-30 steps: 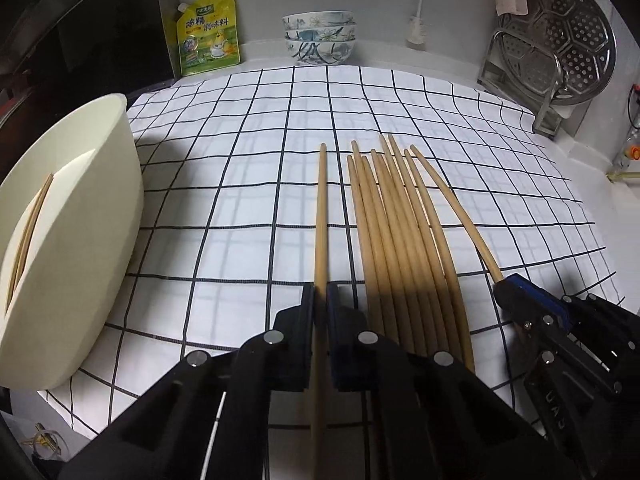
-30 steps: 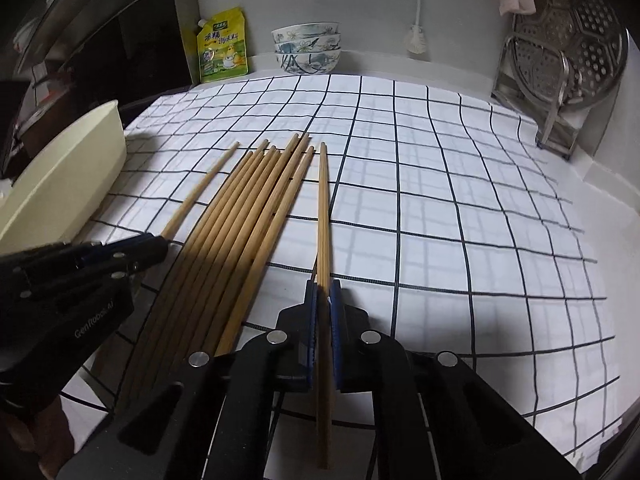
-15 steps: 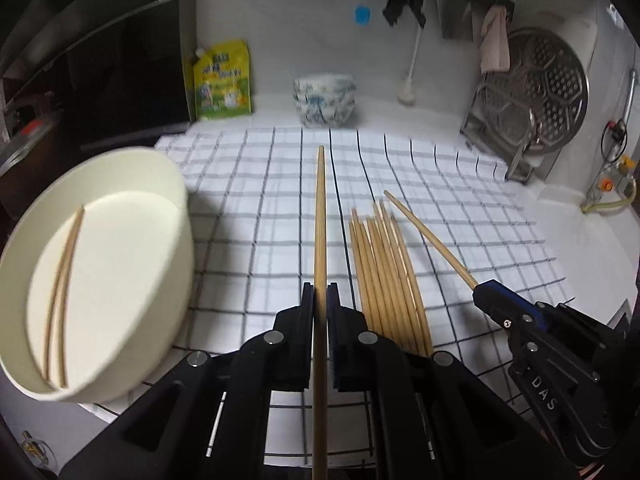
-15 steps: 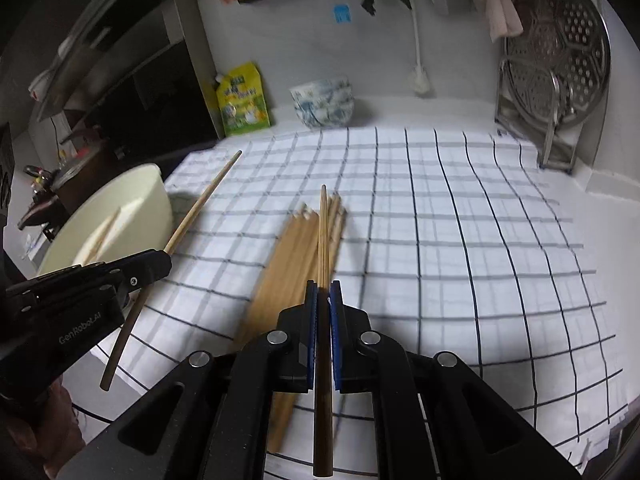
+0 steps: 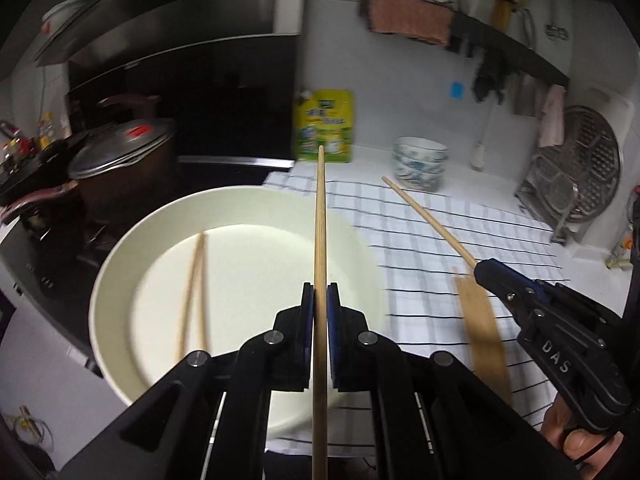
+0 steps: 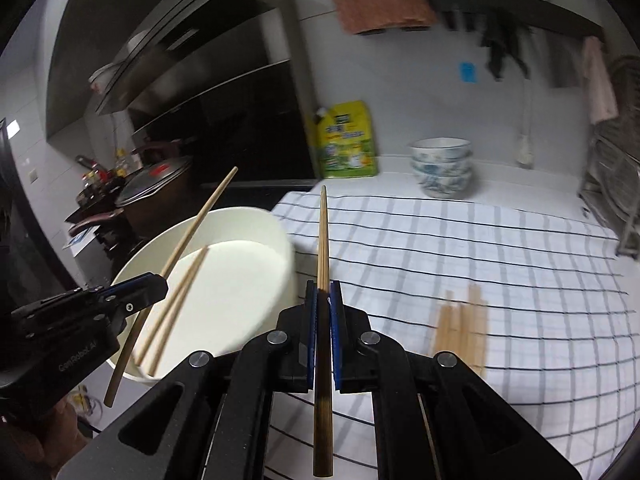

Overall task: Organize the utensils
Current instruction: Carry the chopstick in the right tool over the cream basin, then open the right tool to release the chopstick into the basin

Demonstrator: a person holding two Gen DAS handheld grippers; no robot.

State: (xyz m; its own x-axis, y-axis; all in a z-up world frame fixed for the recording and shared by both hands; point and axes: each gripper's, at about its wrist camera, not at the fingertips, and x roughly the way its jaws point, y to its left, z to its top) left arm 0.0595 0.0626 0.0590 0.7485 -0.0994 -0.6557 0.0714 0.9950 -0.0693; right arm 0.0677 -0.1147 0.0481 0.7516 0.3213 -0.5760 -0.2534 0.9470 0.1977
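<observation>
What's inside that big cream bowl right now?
Two chopsticks lie on the floor of the cream bowl, close together. The left gripper and the chopstick it holds hide part of the floor nearest the camera, so anything there is unseen.

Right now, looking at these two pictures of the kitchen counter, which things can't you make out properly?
- Pile of chopsticks on the checked cloth: motion-blurred in both views, so they cannot be counted.
- Yellow-green pouch: its print is too small and blurred to read.
- Steamer rack: cut off by the edge in the right wrist view.
- Left gripper's chopstick: its near end runs off the left wrist view's bottom edge.
</observation>
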